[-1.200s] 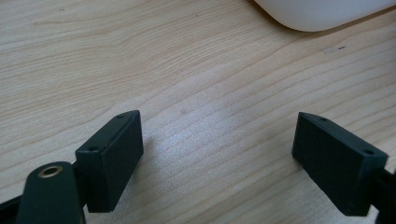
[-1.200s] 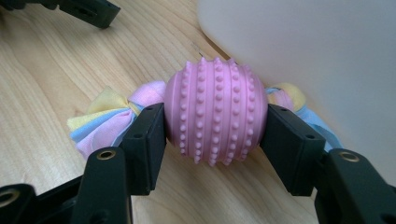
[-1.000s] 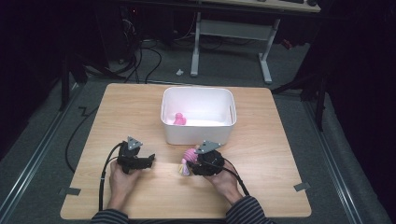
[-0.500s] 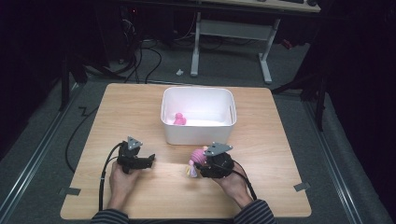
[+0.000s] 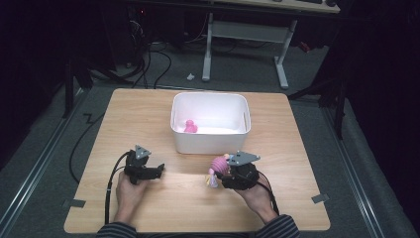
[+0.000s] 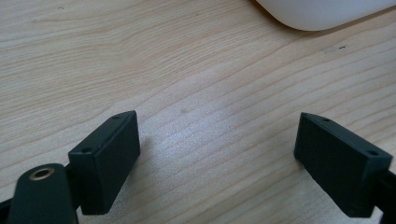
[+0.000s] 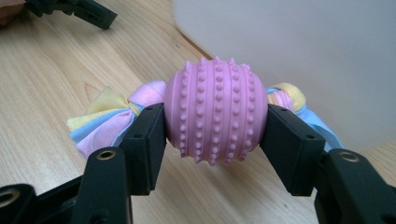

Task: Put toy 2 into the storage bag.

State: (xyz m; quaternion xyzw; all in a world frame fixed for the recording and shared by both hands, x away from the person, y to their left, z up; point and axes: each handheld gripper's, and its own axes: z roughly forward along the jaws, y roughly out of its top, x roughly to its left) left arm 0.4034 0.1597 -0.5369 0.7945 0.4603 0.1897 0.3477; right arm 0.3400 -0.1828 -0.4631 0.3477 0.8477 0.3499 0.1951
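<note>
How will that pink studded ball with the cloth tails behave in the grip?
The studded ball probably resists slipping: the right gripper clamps its ribbed sides. The cloth tails look floppy and will likely dangle. Set down, it may roll a little before the tails check it.

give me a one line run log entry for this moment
right gripper: shut on pink ball toy | left gripper: open, nothing between | white bin: ahead
</note>
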